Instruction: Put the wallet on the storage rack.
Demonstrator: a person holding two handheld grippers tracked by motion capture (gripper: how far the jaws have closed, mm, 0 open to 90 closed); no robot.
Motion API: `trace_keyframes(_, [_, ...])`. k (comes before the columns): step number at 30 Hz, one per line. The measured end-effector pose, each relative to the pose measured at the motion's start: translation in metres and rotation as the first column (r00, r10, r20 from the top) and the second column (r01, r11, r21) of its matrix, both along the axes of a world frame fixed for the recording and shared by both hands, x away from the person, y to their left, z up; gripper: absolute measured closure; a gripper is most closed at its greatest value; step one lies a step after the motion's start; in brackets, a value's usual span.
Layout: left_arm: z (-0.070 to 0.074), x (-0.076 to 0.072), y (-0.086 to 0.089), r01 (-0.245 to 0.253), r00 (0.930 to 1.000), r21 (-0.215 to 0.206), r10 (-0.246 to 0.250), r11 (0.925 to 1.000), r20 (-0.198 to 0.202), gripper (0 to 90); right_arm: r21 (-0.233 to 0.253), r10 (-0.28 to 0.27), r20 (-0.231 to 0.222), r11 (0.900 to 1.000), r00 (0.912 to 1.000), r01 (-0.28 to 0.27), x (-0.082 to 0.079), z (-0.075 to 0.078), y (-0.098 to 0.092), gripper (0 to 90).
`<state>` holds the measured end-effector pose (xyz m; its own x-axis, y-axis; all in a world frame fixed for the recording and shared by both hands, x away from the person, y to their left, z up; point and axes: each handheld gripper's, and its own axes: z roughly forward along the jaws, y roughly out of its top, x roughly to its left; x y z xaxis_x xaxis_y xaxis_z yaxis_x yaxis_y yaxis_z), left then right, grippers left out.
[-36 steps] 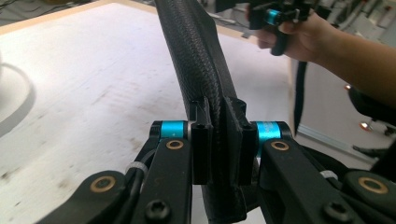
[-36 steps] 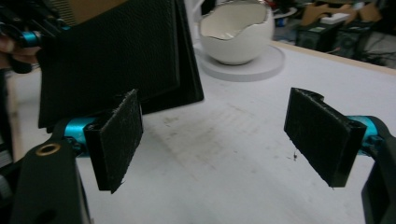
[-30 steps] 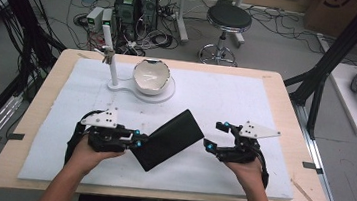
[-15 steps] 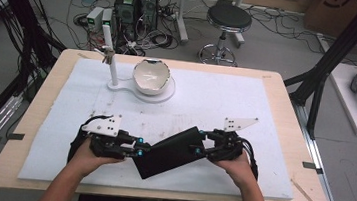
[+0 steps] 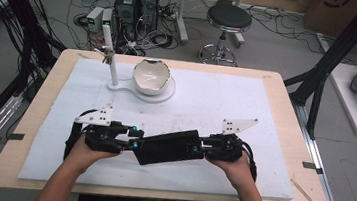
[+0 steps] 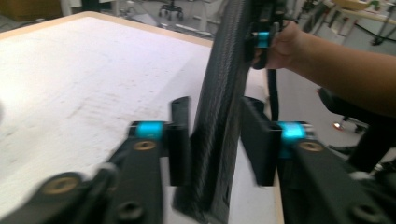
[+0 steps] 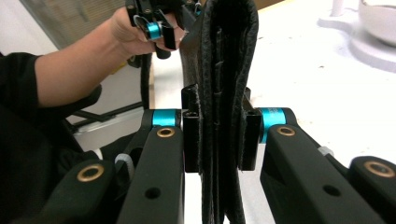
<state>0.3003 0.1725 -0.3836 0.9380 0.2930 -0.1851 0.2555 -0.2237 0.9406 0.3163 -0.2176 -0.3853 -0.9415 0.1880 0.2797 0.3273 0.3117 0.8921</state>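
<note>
A flat black case [image 5: 169, 147] hangs just above the white mat near the table's front edge, lying almost level from left to right. My left gripper [image 5: 134, 143] is shut on its left end and my right gripper [image 5: 201, 147] on its right end. In the left gripper view the case [image 6: 219, 116] stands edge-on between the jaws of the left gripper [image 6: 215, 100], and the right gripper [image 6: 261, 32] holds the far end. In the right gripper view the stitched edge of the case [image 7: 224, 70] is pinched by the right gripper [image 7: 217, 91], with the left gripper [image 7: 156, 28] beyond.
A white bowl [image 5: 152, 76] rests on a white stand with an upright post [image 5: 110, 58] at the back of the white mat [image 5: 216, 104]. Behind the table are a stool [image 5: 229, 18], computer boxes and cables. Black frame posts flank the table.
My right gripper moved left and shut on the case's free end. The case swung from a steep diagonal to nearly level between both grippers.
</note>
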Motion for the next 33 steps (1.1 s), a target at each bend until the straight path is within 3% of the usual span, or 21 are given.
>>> trace_keyframes(5, [0.0,0.001,0.017,-0.111,0.9938,0.027,0.111,0.9934,0.01,38.1,0.004,-0.067,0.019,0.998,0.9976,0.067,-0.002,0.007,-0.018,77.5])
trace_keyframes(6, [0.0,0.001,0.017,-0.111,0.9938,0.027,0.111,0.9934,0.01,34.5,0.006,-0.086,0.029,0.996,0.9959,0.086,-0.001,0.009,-0.022,77.6])
trace_keyframes(7, [0.0,0.0,0.023,-0.16,0.987,0.032,0.16,0.9865,0.012,31.2,0.005,-0.107,0.033,0.994,0.9937,0.107,-0.001,0.011,-0.026,77.6])
trace_keyframes(10, [-0.001,-0.001,0.029,-0.192,0.9813,0.039,0.192,0.9806,0.02,28.5,0.0,-0.149,0.041,0.989,0.9879,0.149,-0.001,0.015,-0.034,77.6])
trace_keyframes(12, [-0.002,-0.002,0.034,-0.221,0.9751,0.056,0.22,0.9736,0.028,25.8,-0.008,-0.201,0.062,0.979,0.9776,0.202,0.0,0.023,-0.043,77.5])
trace_keyframes(13, [-0.003,-0.001,0.035,-0.231,0.9729,0.064,0.229,0.9709,0.031,25.8,-0.008,-0.201,0.062,0.979,0.9776,0.202,0.0,0.023,-0.043,77.5])
trace_keyframes(14, [-0.004,-0.001,0.037,-0.243,0.97,0.082,0.24,0.9667,0.039,25.2,-0.011,-0.216,0.071,0.976,0.9737,0.218,0.0,0.027,-0.045,77.5])
trace_keyframes(15, [-0.007,-0.001,0.039,-0.268,0.9629,0.112,0.263,0.9568,0.062,21.3,-0.013,-0.243,0.092,0.969,0.9657,0.245,0.0,0.034,-0.049,77.5])
trace_keyframes(16, [-0.009,-0.001,0.04,-0.277,0.9603,0.121,0.269,0.9533,0.073,20.6,-0.015,-0.258,0.097,0.965,0.9614,0.26,0.001,0.038,-0.05,77.5])
trace_keyframes(18, [-0.011,-0.001,0.041,-0.286,0.9574,0.128,0.277,0.9497,0.082,19.5,-0.019,-0.268,0.103,0.962,0.9579,0.271,0.002,0.042,-0.05,77.5])
trace_keyframes(19, [-0.015,0.0,0.044,-0.308,0.9505,0.141,0.298,0.9408,0.088,18.6,-0.029,-0.287,0.123,0.956,0.9501,0.292,0.004,0.05,-0.05,77.4])
trace_keyframes(21, [-0.017,0.0,0.046,-0.314,0.9488,0.149,0.304,0.9378,0.086,18.5,-0.034,-0.293,0.132,0.953,0.947,0.3,0.006,0.055,-0.049,77.5])
trace_keyframes(22, [-0.02,0.0,0.049,-0.328,0.9441,0.153,0.317,0.9322,0.089,18.4,-0.042,-0.307,0.149,0.948,0.9399,0.317,0.01,0.063,-0.046,77.4])
trace_keyframes(26, [-0.02,-0.001,0.055,-0.34,0.9396,0.151,0.33,0.9282,0.091,18.4,-0.049,-0.321,0.172,0.942,0.9314,0.333,0.018,0.078,-0.04,77.4])
trace_keyframes(28, [-0.019,-0.002,0.059,-0.357,0.9329,0.152,0.344,0.9216,0.106,18.2,-0.058,-0.331,0.196,0.936,0.923,0.348,0.027,0.092,-0.032,77.4])
trace_keyframes(29, [-0.019,-0.002,0.059,-0.357,0.9329,0.152,0.344,0.9216,0.106,18.2,-0.058,-0.331,0.196,0.936,0.923,0.348,0.027,0.092,-0.032,77.4])
trace_keyframes(30, [-0.017,-0.002,0.061,-0.369,0.9282,0.143,0.355,0.9185,0.112,18.2,-0.067,-0.327,0.21,0.935,0.9214,0.347,0.034,0.102,-0.026,77.4])
trace_keyframes(33, [-0.016,-0.002,0.063,-0.368,0.9279,0.138,0.354,0.9194,0.116,18.2,-0.08,-0.327,0.218,0.933,0.9195,0.351,0.04,0.112,-0.018,77.4])
